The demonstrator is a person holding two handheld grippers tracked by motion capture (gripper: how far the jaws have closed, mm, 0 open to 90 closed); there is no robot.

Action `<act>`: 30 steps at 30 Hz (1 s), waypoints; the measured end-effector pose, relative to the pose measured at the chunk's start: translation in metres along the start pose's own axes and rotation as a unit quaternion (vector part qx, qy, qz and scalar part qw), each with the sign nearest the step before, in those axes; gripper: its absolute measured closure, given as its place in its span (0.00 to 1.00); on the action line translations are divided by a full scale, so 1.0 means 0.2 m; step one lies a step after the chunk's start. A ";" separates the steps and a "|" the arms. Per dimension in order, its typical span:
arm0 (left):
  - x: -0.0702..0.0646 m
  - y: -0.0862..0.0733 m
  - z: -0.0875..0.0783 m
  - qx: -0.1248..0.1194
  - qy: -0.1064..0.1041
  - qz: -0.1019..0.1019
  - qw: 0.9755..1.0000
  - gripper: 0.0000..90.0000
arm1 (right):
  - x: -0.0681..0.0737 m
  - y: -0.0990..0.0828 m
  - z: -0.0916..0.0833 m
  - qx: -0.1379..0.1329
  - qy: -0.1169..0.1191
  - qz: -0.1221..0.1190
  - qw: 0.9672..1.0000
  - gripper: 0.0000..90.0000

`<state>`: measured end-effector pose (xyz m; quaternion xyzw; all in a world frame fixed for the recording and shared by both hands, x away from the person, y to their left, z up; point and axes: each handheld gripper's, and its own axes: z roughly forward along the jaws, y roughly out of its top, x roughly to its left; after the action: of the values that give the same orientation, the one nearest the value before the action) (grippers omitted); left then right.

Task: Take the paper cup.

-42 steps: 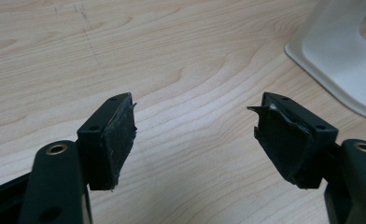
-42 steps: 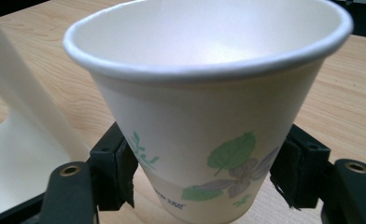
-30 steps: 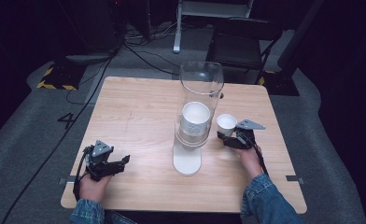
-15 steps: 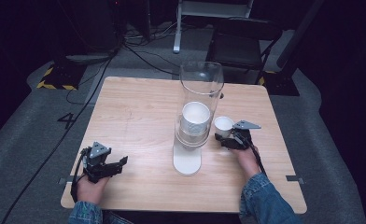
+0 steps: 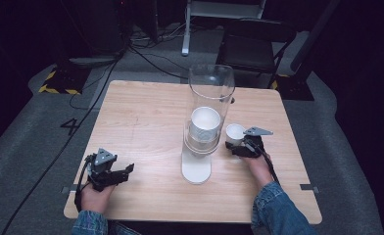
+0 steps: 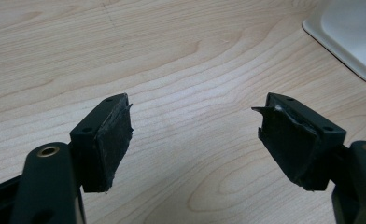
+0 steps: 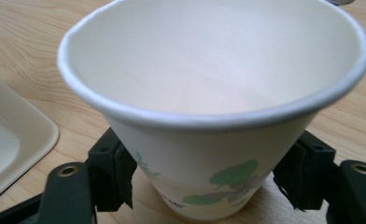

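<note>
The right tool (image 7: pixel 204 186) has just been widening around the paper cup (image 7: pixel 209 107), pads apart from it; the left tool (image 6: pixel 195 140) gapes over the desk (image 6: pixel 172 56).

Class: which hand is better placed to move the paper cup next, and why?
Right. Its tool already straddles the cup beside the dispenser; the left tool sits open over bare table, far away.

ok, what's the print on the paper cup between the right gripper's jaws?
White paper cup with a green leaf print low on its side; clearest in the right gripper view.
</note>
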<state>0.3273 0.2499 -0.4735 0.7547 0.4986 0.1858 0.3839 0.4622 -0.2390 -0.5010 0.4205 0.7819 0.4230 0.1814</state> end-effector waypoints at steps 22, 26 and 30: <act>0.00 0.03 0.02 -0.003 -0.004 0.004 1.000 0.28 | 0.02 0.03 -0.17 0.005 0.012 -0.004 1.000 0.15; 0.00 0.03 0.01 -0.004 -0.003 0.006 1.000 0.28 | 0.02 0.05 -0.25 -0.020 0.015 -0.002 1.000 0.11; 0.00 0.03 0.01 -0.005 -0.002 0.005 1.000 0.28 | 0.02 0.07 -0.30 -0.021 0.016 -0.007 1.000 0.11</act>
<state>0.3326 0.2486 -0.4696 0.7556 0.4926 0.1889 0.3881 0.4278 -0.2619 -0.4553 0.4042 0.7787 0.4445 0.1809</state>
